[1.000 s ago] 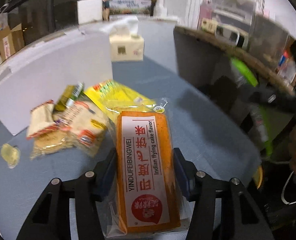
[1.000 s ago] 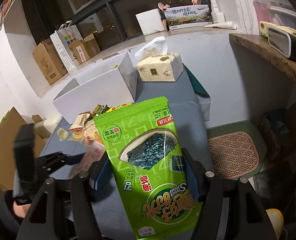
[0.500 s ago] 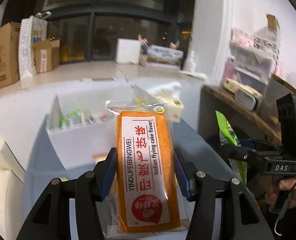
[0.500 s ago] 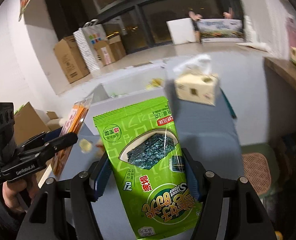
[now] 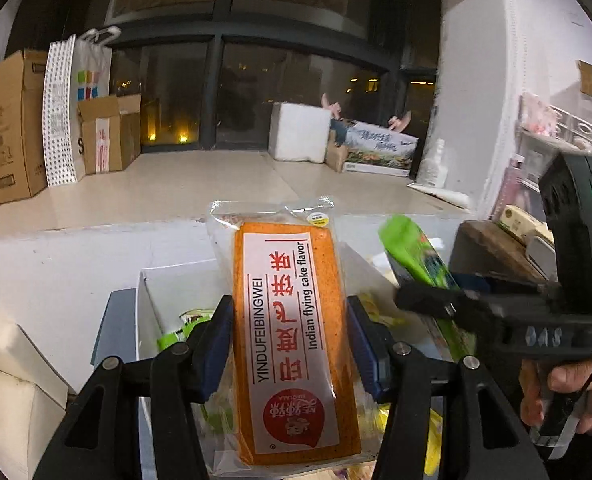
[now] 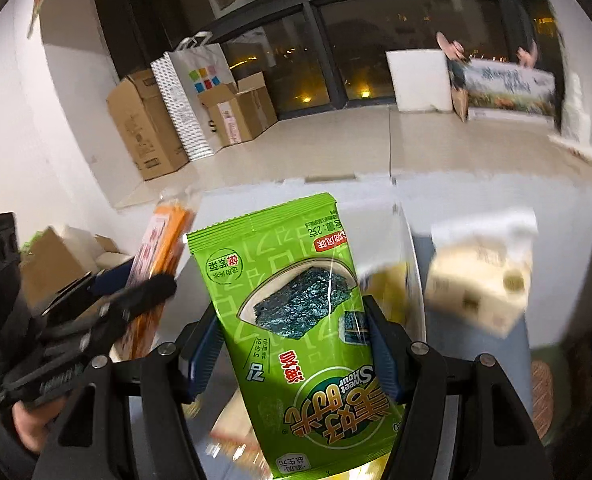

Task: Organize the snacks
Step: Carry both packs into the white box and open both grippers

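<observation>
My left gripper (image 5: pixel 289 344) is shut on an orange "Indian flying cake" packet (image 5: pixel 291 340), held upright above a white open box (image 5: pixel 175 284) with several snack packets inside. My right gripper (image 6: pixel 293 348) is shut on a green seaweed snack bag (image 6: pixel 296 320), held upright over the same box (image 6: pixel 410 248). The right gripper with the green bag also shows in the left wrist view (image 5: pixel 420 260), to the right. The left gripper with the orange packet shows in the right wrist view (image 6: pixel 155 256), to the left.
A tissue box (image 6: pixel 480 288) stands on the blue-grey table right of the white box. Cardboard boxes (image 5: pixel 7 128) and a paper bag (image 5: pixel 71 104) stand on the far ledge by the dark window. A wooden counter (image 5: pixel 492 248) is at the right.
Both grippers have risen and moved forward with their packets, from over the table to over the white box. The loose snack pile on the table has left the view.
</observation>
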